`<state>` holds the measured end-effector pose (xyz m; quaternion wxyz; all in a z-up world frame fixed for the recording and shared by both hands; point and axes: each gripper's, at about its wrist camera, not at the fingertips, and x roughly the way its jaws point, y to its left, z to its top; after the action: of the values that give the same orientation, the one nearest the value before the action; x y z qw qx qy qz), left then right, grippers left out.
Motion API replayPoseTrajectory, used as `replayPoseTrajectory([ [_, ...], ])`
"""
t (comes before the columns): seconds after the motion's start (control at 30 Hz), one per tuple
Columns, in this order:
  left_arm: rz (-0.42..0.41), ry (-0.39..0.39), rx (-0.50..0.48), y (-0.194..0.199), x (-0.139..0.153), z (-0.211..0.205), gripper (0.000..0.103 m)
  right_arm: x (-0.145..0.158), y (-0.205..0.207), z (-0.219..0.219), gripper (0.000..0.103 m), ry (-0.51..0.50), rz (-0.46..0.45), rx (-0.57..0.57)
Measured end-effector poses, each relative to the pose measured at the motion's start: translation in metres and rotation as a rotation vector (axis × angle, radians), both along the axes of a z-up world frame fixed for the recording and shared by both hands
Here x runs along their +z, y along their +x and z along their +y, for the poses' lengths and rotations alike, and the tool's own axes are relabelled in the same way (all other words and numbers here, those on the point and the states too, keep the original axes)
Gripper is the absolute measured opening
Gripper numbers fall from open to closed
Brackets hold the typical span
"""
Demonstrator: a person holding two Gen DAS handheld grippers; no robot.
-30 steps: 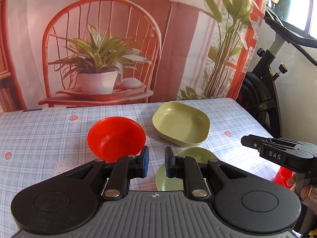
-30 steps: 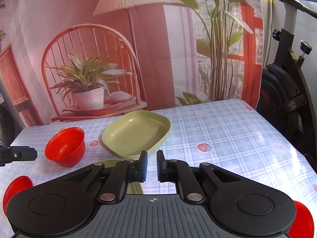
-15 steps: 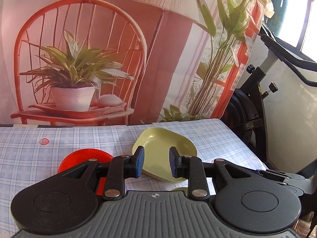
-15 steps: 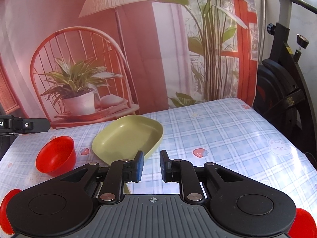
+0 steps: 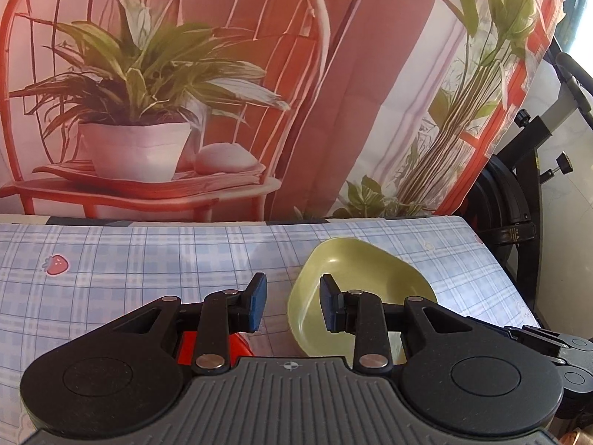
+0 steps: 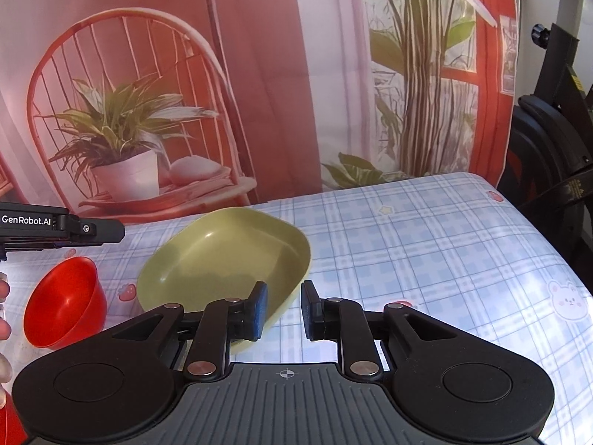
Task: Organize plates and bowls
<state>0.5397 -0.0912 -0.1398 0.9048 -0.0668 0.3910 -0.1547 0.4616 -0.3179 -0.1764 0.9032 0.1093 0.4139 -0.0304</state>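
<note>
Hovering over the checked surface (image 6: 426, 244), both grippers spread, holding nothing — left gripper (image 5: 290, 302), right gripper (image 6: 284, 309). Green dish (image 6: 226, 256) lies ahead; only the right view shows the whole red bowl (image 6: 63, 302) — left hides it.

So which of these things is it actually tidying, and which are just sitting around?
Part of the job:
- green dish
- red bowl
- left tongs and right tongs, both open and holding nothing

Just there:
- checked tablecloth
- printed backdrop of a plant on a chair
- exercise bike
</note>
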Motion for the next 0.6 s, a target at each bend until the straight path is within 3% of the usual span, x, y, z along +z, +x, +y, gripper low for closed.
replayPoseTrajectory([
  [0.1, -0.007, 0.057, -0.008, 0.005, -0.005, -0.007, 0.033, -0.01, 0.008, -0.001, 0.019, 0.007, 0.024, -0.002],
  [0.5, 0.073, 0.077, -0.074, 0.018, -0.026, -0.019, 0.032, -0.024, 0.015, 0.002, 0.02, 0.06, 0.051, 0.002],
  [0.6, 0.078, 0.121, -0.093, 0.017, -0.03, -0.025, 0.017, -0.025, 0.015, 0.003, 0.019, 0.068, 0.051, -0.001],
])
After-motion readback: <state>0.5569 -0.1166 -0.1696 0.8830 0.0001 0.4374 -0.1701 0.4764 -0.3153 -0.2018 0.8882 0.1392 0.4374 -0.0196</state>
